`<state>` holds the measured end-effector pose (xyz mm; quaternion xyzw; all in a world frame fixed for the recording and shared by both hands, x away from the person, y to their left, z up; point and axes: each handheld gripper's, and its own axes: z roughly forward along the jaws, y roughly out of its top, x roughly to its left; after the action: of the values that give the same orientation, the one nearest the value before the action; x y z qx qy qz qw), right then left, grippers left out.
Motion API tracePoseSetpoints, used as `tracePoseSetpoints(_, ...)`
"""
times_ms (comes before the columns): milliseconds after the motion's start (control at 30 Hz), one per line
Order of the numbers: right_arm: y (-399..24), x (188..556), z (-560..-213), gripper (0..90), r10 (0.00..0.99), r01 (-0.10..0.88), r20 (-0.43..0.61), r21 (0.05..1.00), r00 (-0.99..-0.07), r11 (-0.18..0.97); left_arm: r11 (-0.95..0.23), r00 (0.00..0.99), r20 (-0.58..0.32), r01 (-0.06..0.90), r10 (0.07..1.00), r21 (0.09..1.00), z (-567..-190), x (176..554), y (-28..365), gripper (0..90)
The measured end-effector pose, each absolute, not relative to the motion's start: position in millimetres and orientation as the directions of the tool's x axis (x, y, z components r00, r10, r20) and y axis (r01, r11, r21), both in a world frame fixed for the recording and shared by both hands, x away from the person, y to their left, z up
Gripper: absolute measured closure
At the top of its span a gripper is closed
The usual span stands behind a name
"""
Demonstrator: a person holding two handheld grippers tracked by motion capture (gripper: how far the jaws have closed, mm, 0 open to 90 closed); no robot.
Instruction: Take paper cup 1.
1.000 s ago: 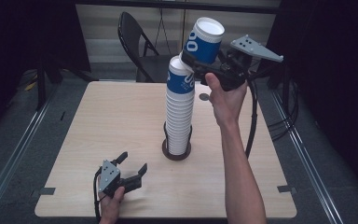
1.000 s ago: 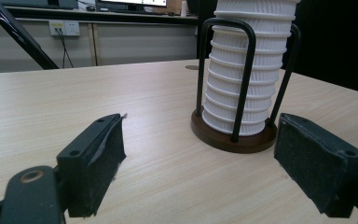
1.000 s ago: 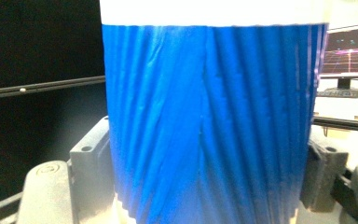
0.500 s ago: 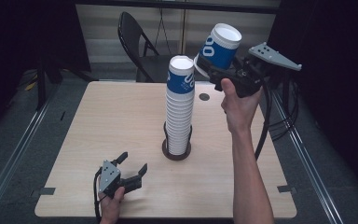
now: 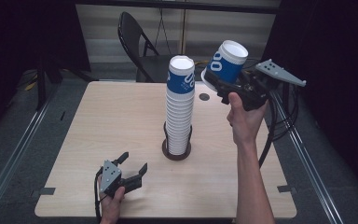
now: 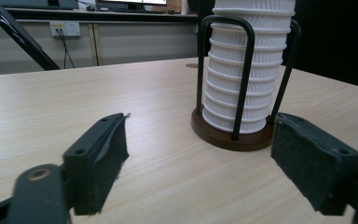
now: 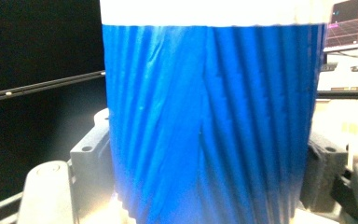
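Observation:
A tall stack of ribbed white paper cups (image 5: 180, 116), topped by a blue-sleeved one, stands in a dark wire holder (image 5: 176, 153) at mid-table. To its right and level with its top, my right gripper (image 5: 221, 86) is shut on a single blue cup (image 5: 226, 65), tilted with its white rim up and to the right. The right gripper view has the blue cup (image 7: 209, 116) squeezed between the fingers (image 7: 91, 158). My left gripper (image 5: 133, 163) rests open on the table's front left; its jaws have just been closing slightly with nothing between them. Ahead of it stands the stack (image 6: 242, 70).
The wooden table (image 5: 112, 116) has a small dark round hole (image 5: 204, 97) behind the stack. A black folding chair (image 5: 137, 42) stands beyond the far edge. The right gripper's cable (image 5: 270, 126) hangs down at the table's right side.
The right hand has carried the blue cup from just over the stack's top off to the right and a little lower. The left hand has stayed put.

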<state>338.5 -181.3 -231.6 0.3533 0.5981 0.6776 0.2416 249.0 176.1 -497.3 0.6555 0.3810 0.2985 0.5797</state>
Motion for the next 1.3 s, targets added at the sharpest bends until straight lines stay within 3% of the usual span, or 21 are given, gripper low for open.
tracePoseSetpoints(300, -185, 330, -259, 22.1, 0.742, 0.135, 0.226, 0.974, -0.631, -0.182, -0.020, 0.527, -0.077, 0.177, 0.846, 0.984, -497, 251, 178, 20.6)
tracePoseSetpoints(367, -186, 328, -264, 22.1, 0.743, 0.142, 0.229, 0.973, -0.629, -0.181, -0.023, 0.532, -0.079, 0.183, 0.843, 0.983, -497, 252, 178, 16.0)
tracePoseSetpoints(1300, -179, 304, -336, 22.1, 0.724, 0.259, 0.324, 0.944, -0.610, -0.204, -0.029, 0.611, -0.117, 0.224, 0.783, 0.974, -492, 257, 176, 19.5)
